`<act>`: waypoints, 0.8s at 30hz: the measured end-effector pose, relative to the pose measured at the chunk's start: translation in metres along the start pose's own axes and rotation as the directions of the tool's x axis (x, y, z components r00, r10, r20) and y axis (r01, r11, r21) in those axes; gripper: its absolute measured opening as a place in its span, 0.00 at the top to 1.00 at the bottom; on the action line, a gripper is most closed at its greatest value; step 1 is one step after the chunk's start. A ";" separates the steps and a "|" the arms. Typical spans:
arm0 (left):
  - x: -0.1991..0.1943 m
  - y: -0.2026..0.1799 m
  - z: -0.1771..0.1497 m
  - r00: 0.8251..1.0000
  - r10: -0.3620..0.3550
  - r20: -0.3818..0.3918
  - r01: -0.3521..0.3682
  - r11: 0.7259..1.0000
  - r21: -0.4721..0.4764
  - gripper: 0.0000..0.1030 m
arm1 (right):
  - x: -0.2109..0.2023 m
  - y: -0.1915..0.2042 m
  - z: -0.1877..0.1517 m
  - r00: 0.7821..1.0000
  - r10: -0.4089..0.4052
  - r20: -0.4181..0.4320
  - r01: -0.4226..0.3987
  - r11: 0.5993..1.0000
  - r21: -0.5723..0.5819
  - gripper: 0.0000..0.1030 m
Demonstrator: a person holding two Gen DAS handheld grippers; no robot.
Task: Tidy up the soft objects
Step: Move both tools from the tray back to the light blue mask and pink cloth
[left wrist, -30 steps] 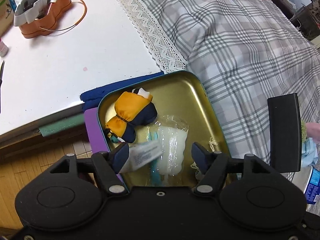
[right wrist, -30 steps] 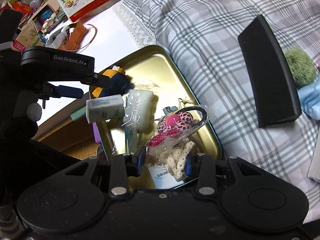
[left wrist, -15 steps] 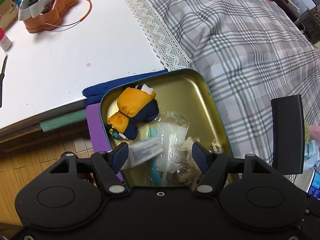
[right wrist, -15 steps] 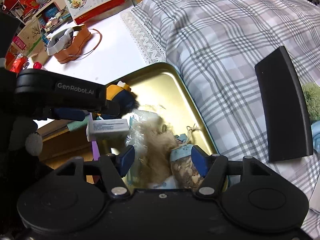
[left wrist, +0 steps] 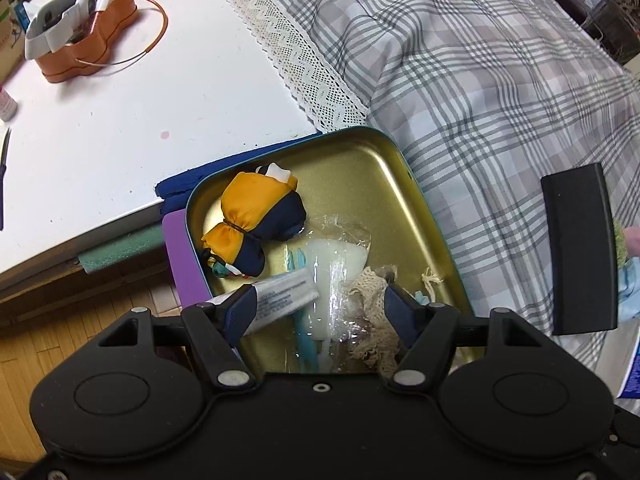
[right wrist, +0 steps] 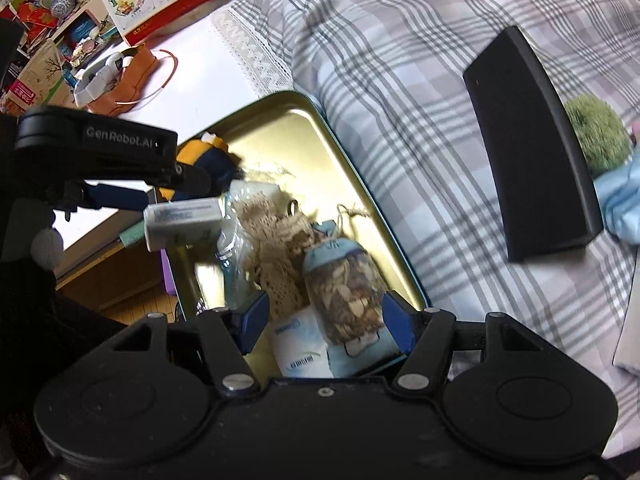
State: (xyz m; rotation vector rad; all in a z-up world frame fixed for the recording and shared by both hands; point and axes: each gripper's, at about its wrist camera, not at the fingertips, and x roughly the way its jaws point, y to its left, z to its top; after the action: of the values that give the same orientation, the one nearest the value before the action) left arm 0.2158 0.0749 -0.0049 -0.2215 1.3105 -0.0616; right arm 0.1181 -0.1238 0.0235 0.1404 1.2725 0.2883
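A gold tin (left wrist: 360, 160) sits at the table's edge on plaid cloth. Inside lie an orange and navy pouch (left wrist: 256, 220), a clear bag with a white pad (left wrist: 336, 264), beige lace (right wrist: 276, 240) and a blue-topped sachet of dried bits (right wrist: 344, 284). My right gripper (right wrist: 326, 314) is open low over the tin, with the sachet and lace lying between its fingers but not pinched. My left gripper (left wrist: 320, 304) is open over the tin's near left side. A white tube (left wrist: 280, 300) lies tilted at the tin's left rim beside its left finger; contact is unclear.
A black curved slab (right wrist: 528, 148) lies on the plaid cloth (left wrist: 480, 80) to the right of the tin, with a green fuzzy ball (right wrist: 596, 136) and pale blue cloth (right wrist: 624, 208) beyond it. An orange container (left wrist: 88, 36) stands on the white table. Wooden floor shows below.
My right gripper was shut on a clear bag of lace and pink pieces; its jaws have since opened, and the lace and sachet now lie in the tin. The left gripper has barely moved.
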 end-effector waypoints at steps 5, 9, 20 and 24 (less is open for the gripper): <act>0.007 -0.012 -0.009 1.000 0.010 -0.019 -0.009 0.998 0.055 0.36 | -0.003 -0.007 -0.016 1.000 0.010 -0.011 -0.010 1.000 0.019 0.40; 0.007 -0.016 -0.013 0.999 -0.019 -0.033 0.021 0.998 0.066 0.36 | -0.012 -0.013 -0.028 1.000 0.017 0.000 -0.017 0.999 0.035 0.40; 0.016 -0.021 -0.035 0.998 -0.034 -0.056 0.037 0.998 0.052 0.32 | -0.046 -0.030 -0.053 0.998 0.007 0.070 -0.013 0.996 0.087 0.40; 0.015 -0.029 -0.047 0.998 -0.043 -0.053 0.048 0.995 0.087 0.32 | -0.059 -0.037 -0.062 0.995 -0.003 0.100 -0.007 0.995 0.102 0.40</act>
State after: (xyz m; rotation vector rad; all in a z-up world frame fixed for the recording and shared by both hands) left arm 0.1767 0.0380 -0.0252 -0.1754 1.3505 -0.1646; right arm 0.0486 -0.1795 0.0499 0.2411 1.1881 0.2148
